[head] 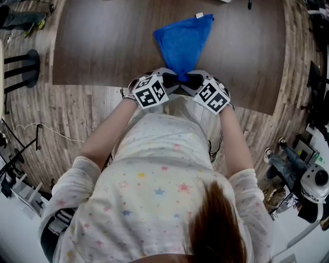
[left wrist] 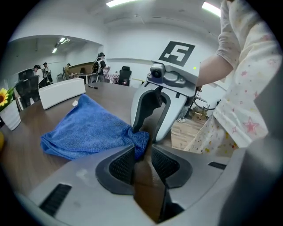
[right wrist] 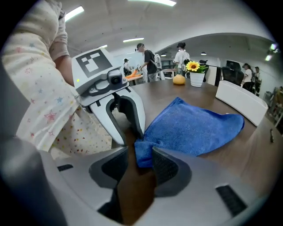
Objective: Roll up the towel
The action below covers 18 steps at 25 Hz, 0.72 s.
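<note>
Rolling could go wrong here: one towel (head: 182, 41), bunched to a point at the table's (head: 103, 41) near edge, lies between the fingers (left wrist: 121, 167) of two grippers, left gripper (left wrist: 142, 153) and right gripper (right wrist: 140, 155). Both are partly open and neither pinches the cloth. Loose cloth may slip free and roll crooked.

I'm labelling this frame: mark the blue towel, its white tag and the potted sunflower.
blue towel (head: 182, 41): head view, middle of the spread cloth.
white tag (head: 199, 15): head view, the tag at the towel's far corner.
potted sunflower (right wrist: 196, 80): right gripper view, front of the white pot.
</note>
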Motion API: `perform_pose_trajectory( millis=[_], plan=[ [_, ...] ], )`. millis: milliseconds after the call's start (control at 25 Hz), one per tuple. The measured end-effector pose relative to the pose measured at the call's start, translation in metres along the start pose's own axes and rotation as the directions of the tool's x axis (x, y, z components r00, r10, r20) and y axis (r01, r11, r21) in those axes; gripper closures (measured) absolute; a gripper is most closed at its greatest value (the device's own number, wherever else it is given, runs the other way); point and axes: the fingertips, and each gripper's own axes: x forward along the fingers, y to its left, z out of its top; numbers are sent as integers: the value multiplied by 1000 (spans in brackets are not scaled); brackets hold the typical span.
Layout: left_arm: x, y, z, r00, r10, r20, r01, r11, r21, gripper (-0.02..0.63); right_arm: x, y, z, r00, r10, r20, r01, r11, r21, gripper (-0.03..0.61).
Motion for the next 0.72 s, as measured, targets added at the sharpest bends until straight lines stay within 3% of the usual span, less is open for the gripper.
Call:
perform_pose_trajectory(
  millis=[160,440,600,720],
  plan=[
    [-6,4,5,1000,15,10,-16,998,54,497,3,-1,-5,999,-27,-43,24,997,-80,416],
    [10,5,8,998,28,-52,-14,969,247,453,8,-12,-9,984,-134,-117,105,969,-223,466],
    [2,9,16,999,32,-26,-24,965,262,453,8,-12,-5,984,-135,-113,110,972,-206,494],
    [7,8,10,997,36,-64,-15,951,308,453,7,-8,-7,989,-105,-107,84,979,-186,515]
  ],
)
